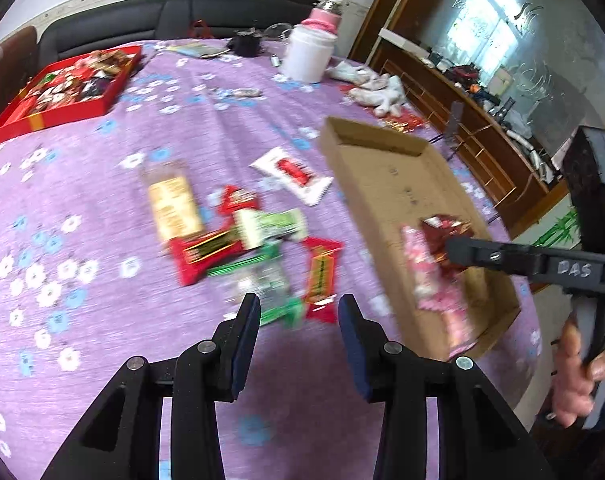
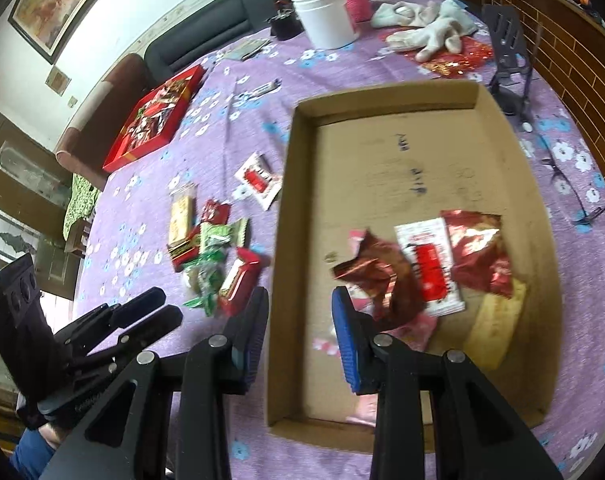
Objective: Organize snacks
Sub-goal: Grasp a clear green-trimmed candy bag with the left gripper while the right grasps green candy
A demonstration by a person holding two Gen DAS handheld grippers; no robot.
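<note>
Left gripper point(image 1: 299, 312) and right gripper point(image 2: 300, 308): both spread, empty. Cardboard tray point(image 2: 382, 96) holds several packets; loose snack pile point(image 1: 238, 240) on worktop point(image 1: 102, 200) remains unsorted.

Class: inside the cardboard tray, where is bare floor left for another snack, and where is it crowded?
The cardboard tray is bare across its far half, up to the far wall. Its near half is crowded with the red foil packets, the white-and-red packet and pink packets.
</note>
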